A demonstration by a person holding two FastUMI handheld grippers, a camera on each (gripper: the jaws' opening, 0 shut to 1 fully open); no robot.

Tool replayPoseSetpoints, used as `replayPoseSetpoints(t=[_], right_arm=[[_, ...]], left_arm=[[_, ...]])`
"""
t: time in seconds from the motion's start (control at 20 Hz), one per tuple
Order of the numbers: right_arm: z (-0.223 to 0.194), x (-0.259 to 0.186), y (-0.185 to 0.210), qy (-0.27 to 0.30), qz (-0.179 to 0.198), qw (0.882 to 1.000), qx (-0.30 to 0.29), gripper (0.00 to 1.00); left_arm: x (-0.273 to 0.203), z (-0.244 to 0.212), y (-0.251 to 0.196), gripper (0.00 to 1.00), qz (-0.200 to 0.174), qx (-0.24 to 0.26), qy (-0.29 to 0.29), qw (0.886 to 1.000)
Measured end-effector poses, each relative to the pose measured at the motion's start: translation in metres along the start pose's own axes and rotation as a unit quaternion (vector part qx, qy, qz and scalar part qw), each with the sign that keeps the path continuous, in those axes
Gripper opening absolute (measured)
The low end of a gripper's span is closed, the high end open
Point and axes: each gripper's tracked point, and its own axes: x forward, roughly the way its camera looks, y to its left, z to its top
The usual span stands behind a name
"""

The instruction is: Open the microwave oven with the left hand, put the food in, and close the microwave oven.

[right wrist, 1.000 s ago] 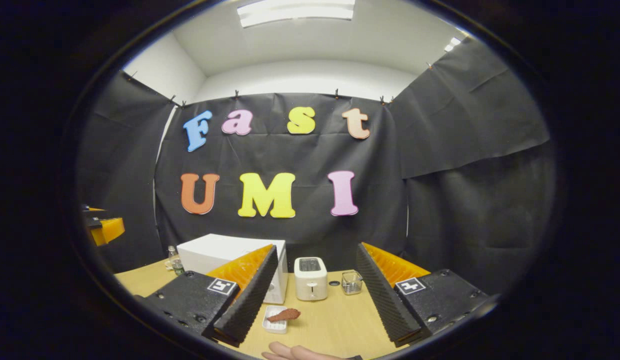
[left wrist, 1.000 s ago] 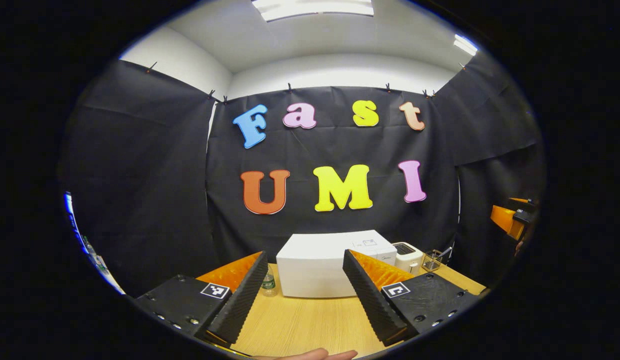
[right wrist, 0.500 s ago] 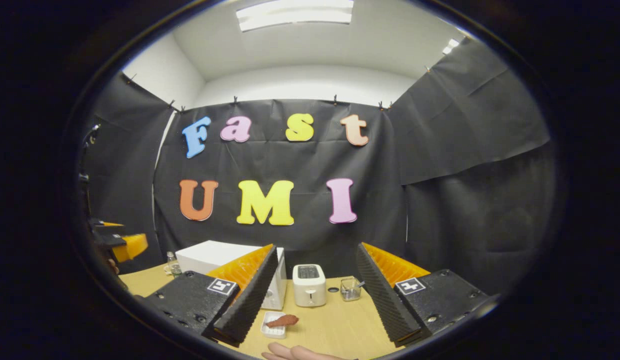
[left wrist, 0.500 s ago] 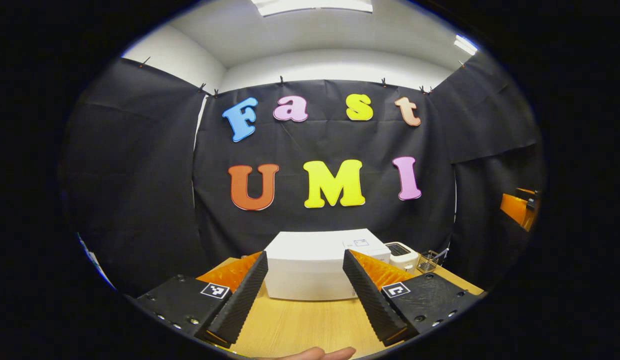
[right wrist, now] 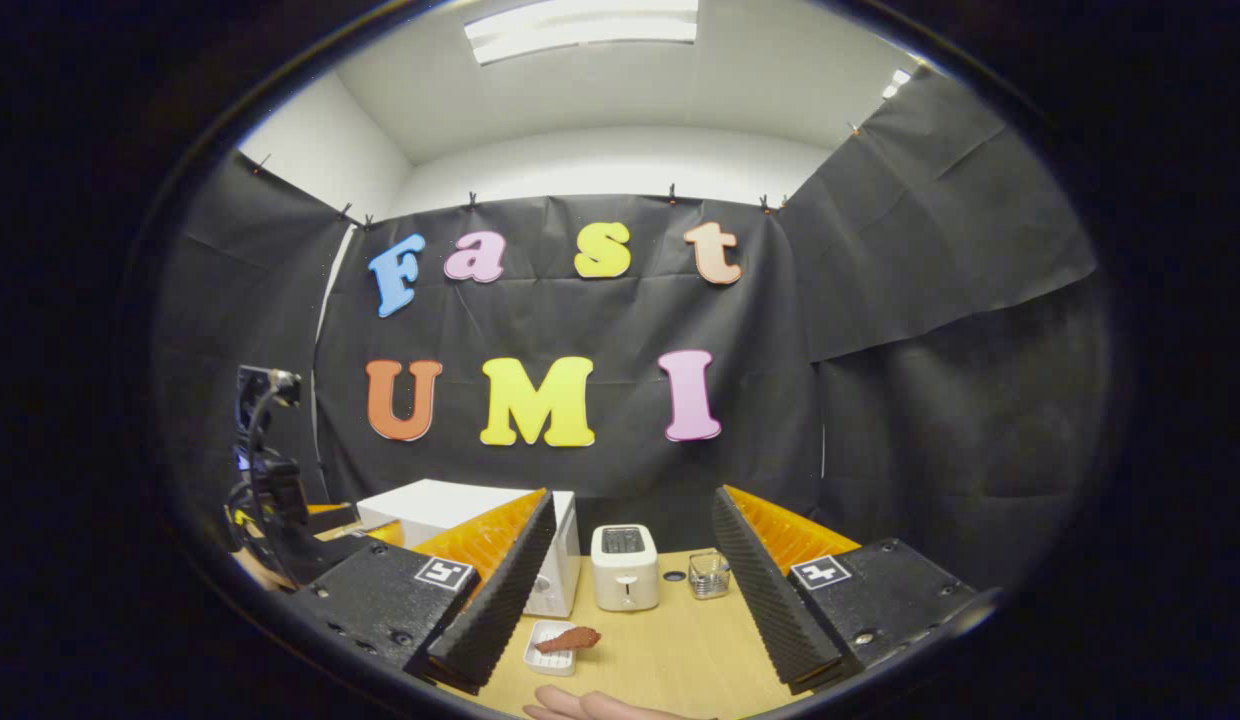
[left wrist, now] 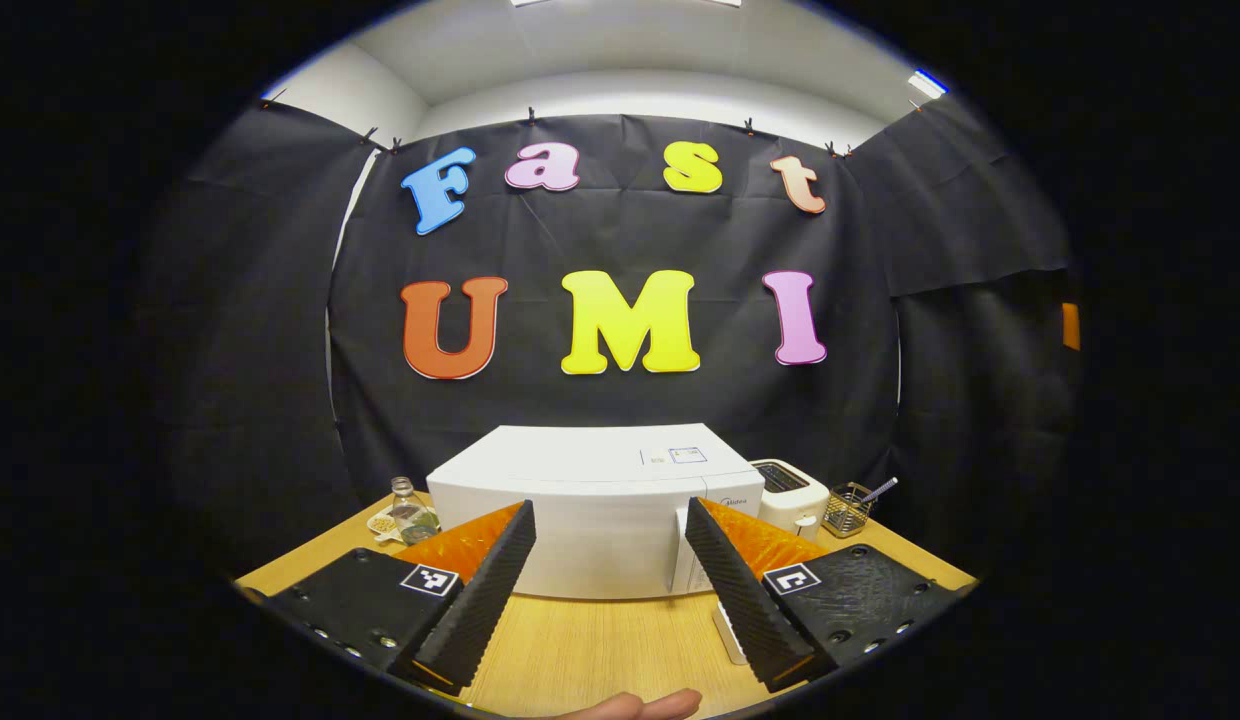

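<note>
A white microwave oven [left wrist: 595, 525] stands on the wooden table [left wrist: 600, 650] with its door closed, straight ahead of my left gripper [left wrist: 605, 590], which is open and holds nothing. In the right gripper view the microwave [right wrist: 450, 510] sits at the left, partly behind a finger. A small white tray [right wrist: 548, 647] carrying a brown piece of food [right wrist: 570, 639] lies on the table in front of the microwave's right end. My right gripper [right wrist: 630, 600] is open and empty above the table's near side. The left gripper [right wrist: 270, 490] appears at the far left, close to the microwave.
A white toaster [right wrist: 624, 566] and a small wire basket [right wrist: 709, 573] stand to the right of the microwave. A glass bottle [left wrist: 408, 510] sits at its left. A hand's fingertips [right wrist: 590, 706] show at the bottom edge. Black cloth walls close the booth behind.
My left gripper has moved forward toward the microwave, which now looks larger. The right gripper has barely shifted. Both stay open.
</note>
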Motion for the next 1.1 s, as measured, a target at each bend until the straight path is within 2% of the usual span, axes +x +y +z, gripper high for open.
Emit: replayPoseSetpoints(t=[0.45, 0.7, 0.75, 0.8, 0.85, 0.9, 0.95, 1.0, 1.05, 1.1], right_arm=[[-0.021, 0.018, -0.015, 0.008, 0.012, 1.0, 0.016, 1.0], [-0.04, 0.032, -0.036, 0.029, 0.008, 0.999, 0.012, 1.0], [-0.041, 0.034, -0.041, 0.03, 0.003, 1.0, 0.008, 0.92], [-0.043, 0.036, -0.045, 0.03, 0.001, 1.0, 0.005, 0.92], [-0.044, 0.036, -0.049, 0.03, -0.002, 1.0, 0.003, 1.0], [-0.044, 0.037, -0.051, 0.03, -0.005, 1.0, 0.001, 1.0], [-0.044, 0.038, -0.054, 0.03, -0.006, 1.0, 0.001, 0.92], [-0.044, 0.038, -0.055, 0.028, -0.006, 1.0, 0.003, 0.92], [-0.045, 0.038, -0.055, 0.027, -0.005, 1.0, 0.005, 1.0], [-0.047, 0.038, -0.056, 0.03, -0.003, 1.0, 0.006, 0.92]], left_arm=[[0.086, -0.089, -0.045, 0.95, -0.017, -0.002, 0.038, 0.999], [0.121, -0.119, -0.069, 0.95, -0.023, -0.029, 0.046, 0.998], [0.127, -0.123, -0.069, 0.95, -0.02, -0.026, 0.045, 0.998], [0.133, -0.13, -0.07, 0.95, -0.015, -0.021, 0.047, 0.999], [0.138, -0.137, -0.071, 0.95, -0.009, -0.014, 0.052, 0.998], [0.143, -0.145, -0.073, 0.95, -0.012, -0.009, 0.06, 0.998], [0.148, -0.151, -0.078, 0.83, -0.02, -0.01, 0.067, 0.997], [0.15, -0.156, -0.081, 0.92, -0.027, -0.017, 0.075, 0.997], [0.151, -0.157, -0.085, 0.88, -0.037, -0.031, 0.077, 0.996], [0.154, -0.156, -0.086, 0.84, -0.043, -0.047, 0.069, 0.996]])
